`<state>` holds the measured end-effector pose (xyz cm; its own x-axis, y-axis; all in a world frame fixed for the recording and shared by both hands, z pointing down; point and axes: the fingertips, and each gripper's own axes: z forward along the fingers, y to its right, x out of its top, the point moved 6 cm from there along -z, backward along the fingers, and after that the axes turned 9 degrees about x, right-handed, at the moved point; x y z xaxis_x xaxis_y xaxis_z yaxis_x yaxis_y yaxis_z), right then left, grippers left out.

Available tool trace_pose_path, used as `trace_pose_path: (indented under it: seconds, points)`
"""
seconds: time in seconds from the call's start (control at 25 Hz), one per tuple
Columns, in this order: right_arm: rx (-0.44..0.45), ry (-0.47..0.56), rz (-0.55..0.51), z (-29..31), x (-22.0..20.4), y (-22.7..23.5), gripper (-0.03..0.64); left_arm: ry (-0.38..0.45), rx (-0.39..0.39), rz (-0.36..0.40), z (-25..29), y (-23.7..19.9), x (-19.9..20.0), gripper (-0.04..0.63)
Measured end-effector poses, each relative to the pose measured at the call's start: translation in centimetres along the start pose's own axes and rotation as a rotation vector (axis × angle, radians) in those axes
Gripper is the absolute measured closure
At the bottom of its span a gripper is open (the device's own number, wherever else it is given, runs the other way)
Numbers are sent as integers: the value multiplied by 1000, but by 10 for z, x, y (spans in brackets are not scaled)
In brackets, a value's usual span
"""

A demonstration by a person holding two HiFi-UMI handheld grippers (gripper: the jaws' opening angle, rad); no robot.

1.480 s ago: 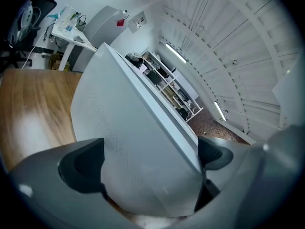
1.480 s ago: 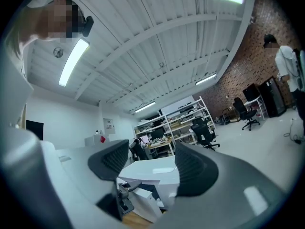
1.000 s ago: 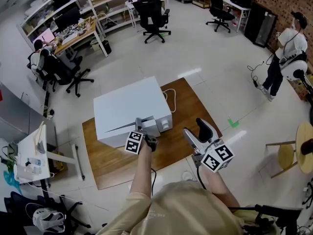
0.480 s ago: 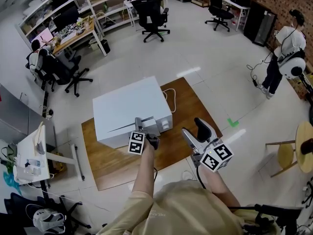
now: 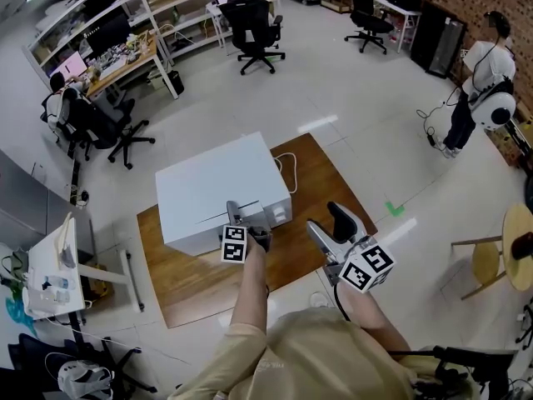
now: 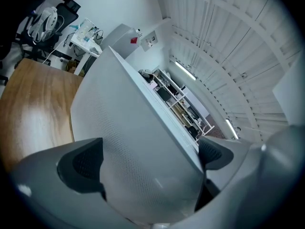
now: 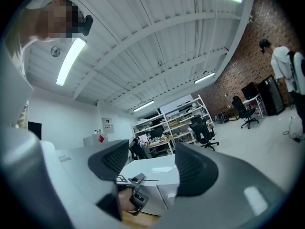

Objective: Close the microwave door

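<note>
A white microwave [image 5: 218, 182] stands on a low wooden board [image 5: 321, 182]. Its door is slightly ajar, and a thin dark gap runs along the front top edge. My left gripper [image 5: 241, 222] is at the door's free edge. In the left gripper view the dotted door panel [image 6: 138, 142] fills the space between the two pads of that gripper [image 6: 147, 159], which close on it. My right gripper [image 5: 331, 223] hovers to the right of the microwave, touching nothing. Its jaws stand apart with nothing between them, and past that gripper [image 7: 150, 168] I see the microwave [image 7: 152, 162].
The board lies on a pale floor. A cable [image 5: 287, 163] leaves the microwave's right side. A white side table [image 5: 54, 265] is at the left, office chairs [image 5: 254, 19] are beyond, a person [image 5: 475, 82] stands at the right, and a round stool [image 5: 516, 248] is at the right edge.
The dark gap at the door has narrowed as the door swung toward the microwave's body, with the left gripper turning along with it. The right gripper has hardly moved.
</note>
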<state>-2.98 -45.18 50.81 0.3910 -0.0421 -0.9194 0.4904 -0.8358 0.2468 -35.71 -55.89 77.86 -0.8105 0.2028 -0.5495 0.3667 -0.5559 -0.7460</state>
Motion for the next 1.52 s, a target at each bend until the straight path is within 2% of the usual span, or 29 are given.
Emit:
trace_pose_path:
  seconds: [0.16, 0.36, 0.6, 0.68, 0.76, 0.84, 0.88, 0.92, 0.96, 1.08, 1.16, 1.2, 1.24, 1.28, 1.36, 1.44, 1.52]
  points:
    - [6, -3, 23, -8, 4, 7, 322, 3, 53, -11, -2, 8, -10, -6]
    - [45, -9, 29, -15, -4, 1, 322, -24, 221, -80, 7, 12, -9, -8]
    - [57, -28, 40, -30, -20, -4, 322, -83, 277, -224, 15, -4, 1, -2]
    - [60, -30, 47, -34, -16, 5, 324, -111, 266, -264, 16, -1, -2, -2]
    - [62, -33, 56, -38, -17, 9, 324, -146, 205, -284, 17, -8, -8, -3]
    - [77, -36, 62, -42, -23, 9, 324, -209, 95, -282, 13, -23, -14, 0]
    - [88, -37, 63, -44, -27, 7, 324, -241, 26, -289, 7, -33, -15, 23]
    - [103, -38, 63, -45, -31, 6, 324, -260, -45, -305, -2, -42, -14, 76]
    - [118, -39, 61, -47, -33, 5, 324, -265, -106, -320, -13, -51, -11, 103]
    - [147, -46, 72, -52, -36, 6, 324, -236, -238, -319, -61, -67, 3, 105]
    - [176, -58, 83, -53, -40, 8, 324, -194, -346, -296, -95, -69, 17, 184]
    - [196, -64, 85, -52, -44, 7, 324, -158, -422, -253, -113, -64, 28, 221]
    - [214, -69, 84, -52, -49, 7, 324, -111, -515, -177, -133, -54, 41, 224]
    - [224, -71, 81, -52, -54, 6, 324, -58, -607, -67, -155, -40, 52, 222]
    - [222, -66, 71, -57, -61, 11, 324, 45, -738, 213, -201, -9, 63, 222]
    - [211, -55, 42, -61, -63, 20, 324, 166, -784, 495, -243, 22, 65, 221]
    - [205, -57, -1, -56, -64, 24, 323, 297, -761, 725, -274, 46, 69, 222]
